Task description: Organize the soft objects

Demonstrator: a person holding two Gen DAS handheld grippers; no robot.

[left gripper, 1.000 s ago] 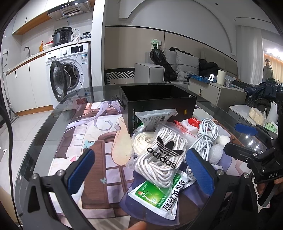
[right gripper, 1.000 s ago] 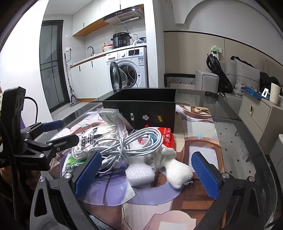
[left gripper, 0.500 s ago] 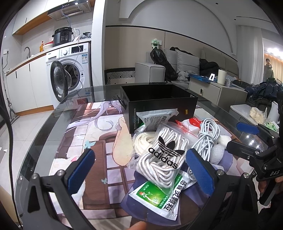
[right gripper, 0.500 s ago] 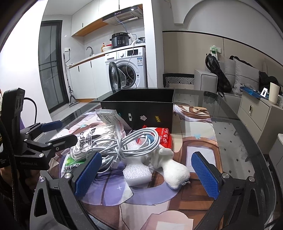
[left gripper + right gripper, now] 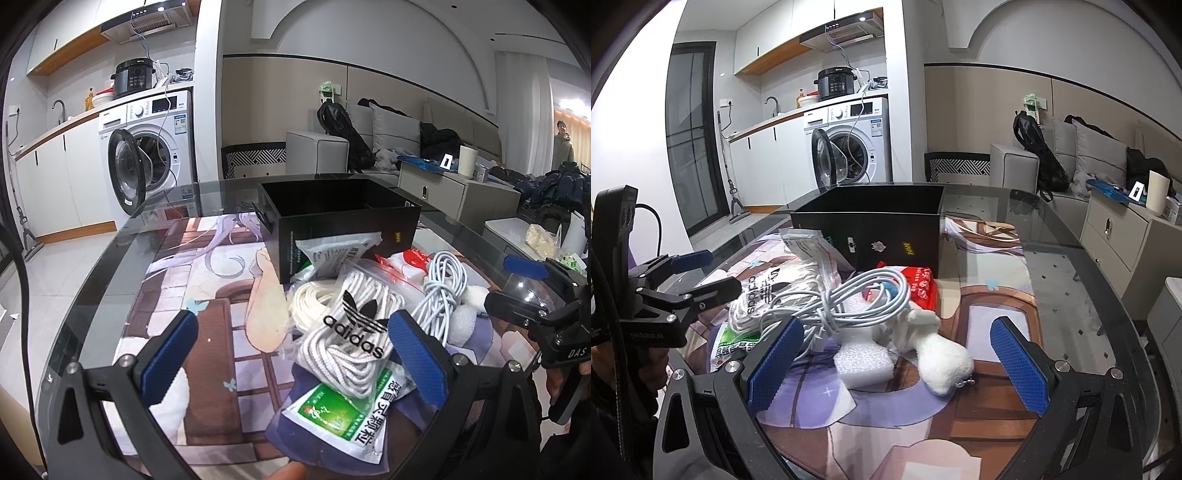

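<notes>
A pile of soft things lies in front of an open black box point(image 5: 343, 218) point(image 5: 875, 225). It holds a bag of white rope marked adidas point(image 5: 354, 332) point(image 5: 764, 295), a coiled white cable point(image 5: 439, 288) point(image 5: 857, 299), a green and white packet point(image 5: 340, 417), a white plush toy point(image 5: 938, 350), a white foam block point(image 5: 864, 358) and a red packet point(image 5: 921, 288). My left gripper point(image 5: 295, 362) is open, just short of the rope bag. My right gripper point(image 5: 894, 365) is open, with the foam block and plush toy between its fingers.
The things lie on a printed mat under a glass tabletop point(image 5: 110, 288). A white pouch point(image 5: 336, 251) leans against the box. A washing machine point(image 5: 147, 147) with its door open stands behind, and a sofa and cabinet point(image 5: 1115, 229) are at the right.
Both grippers have crept slightly forward toward the pile. Nothing was taken hold of.
</notes>
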